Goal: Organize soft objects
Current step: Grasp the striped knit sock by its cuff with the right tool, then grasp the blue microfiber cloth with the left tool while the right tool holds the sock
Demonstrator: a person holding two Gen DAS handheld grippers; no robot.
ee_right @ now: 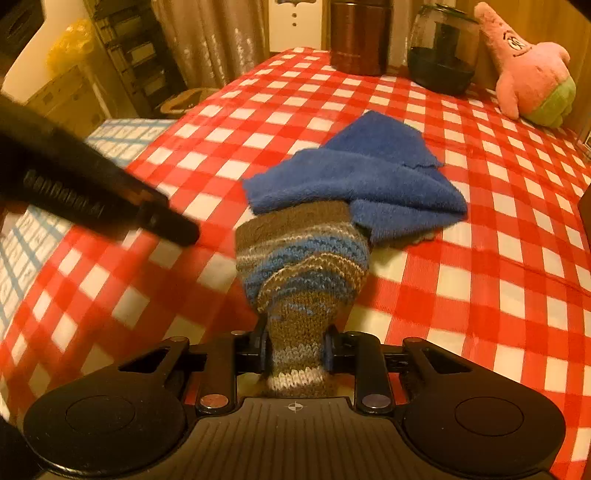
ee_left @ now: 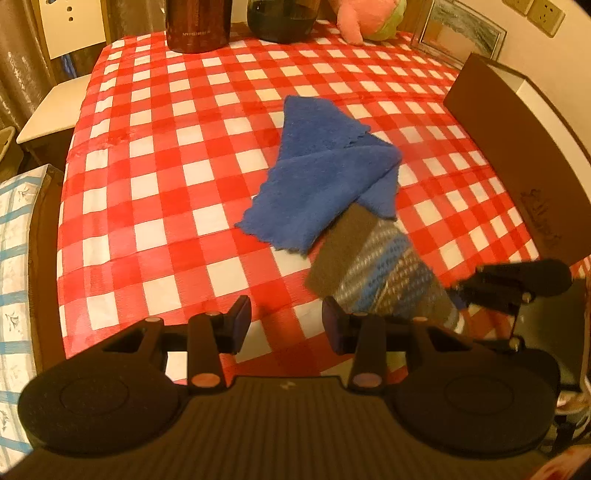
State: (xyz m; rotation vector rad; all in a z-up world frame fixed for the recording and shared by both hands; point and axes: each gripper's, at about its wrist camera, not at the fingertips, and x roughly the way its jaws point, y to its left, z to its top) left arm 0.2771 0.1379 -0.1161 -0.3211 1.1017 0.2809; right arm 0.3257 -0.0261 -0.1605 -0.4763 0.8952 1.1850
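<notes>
— So, what are the right gripper point(ee_right: 295, 352) fingers point(ee_right: 262, 350) doing?

— Pinched tight on the narrow end of a knitted brown-and-blue striped sock point(ee_right: 301, 266). The wool bunches between the two pads, and the wider end fans forward onto the worktop point(ee_right: 498, 258).

— And the left gripper point(ee_left: 286, 325)?

— Its fingers point(ee_left: 240, 319) stand spread apart with nothing between them, only red-and-white checked cloth below. It hovers just beside the sock point(ee_left: 373, 275), on its left.

— Where does the sock end?

— Its far end is tucked under a folded blue towel point(ee_right: 364, 177), which lies crumpled near the middle of the worktop. From the left wrist view the towel point(ee_left: 325, 173) overlaps the sock's brown cuff.

— Anything further out?

— At the far edge, a dark brown canister point(ee_right: 358, 37), a dark glass jar point(ee_right: 441, 51) beside it, and a pink star plush toy point(ee_right: 532, 70) leaning in the corner. Along the right side stands a brown box point(ee_left: 517, 173), and a framed picture point(ee_left: 461, 31) is propped near the wall. A blue-and-white patterned cloth point(ee_left: 18, 258) shows off the left edge.
</notes>
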